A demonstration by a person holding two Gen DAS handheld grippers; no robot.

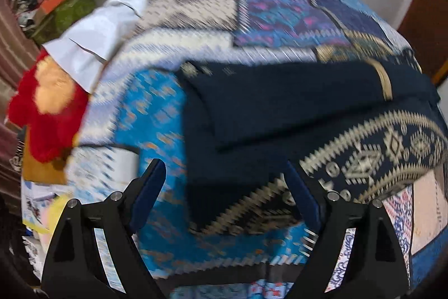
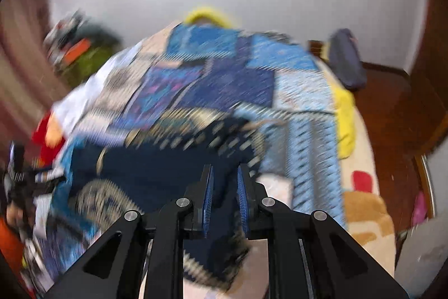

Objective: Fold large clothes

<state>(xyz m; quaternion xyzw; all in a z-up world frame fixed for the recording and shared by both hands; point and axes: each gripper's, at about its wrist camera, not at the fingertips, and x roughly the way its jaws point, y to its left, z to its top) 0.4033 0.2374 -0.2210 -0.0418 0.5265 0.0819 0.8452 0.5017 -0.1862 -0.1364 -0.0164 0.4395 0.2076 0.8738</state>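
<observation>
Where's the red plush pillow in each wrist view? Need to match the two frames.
Left wrist: red plush pillow at the left edge, mid-height, below the white cloth.
Right wrist: same pillow at the left edge, mid-height, blurred.
Shared landmark: the dark navy patterned garment on the patchwork bedspread.

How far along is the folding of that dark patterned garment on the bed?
Done: the dark garment already lies doubled over on the bedspread. In hand: the left gripper is open with nothing gripped; the right gripper looks shut on dark cloth, though blur makes that uncertain. Left: likely another fold and squaring up.
</observation>
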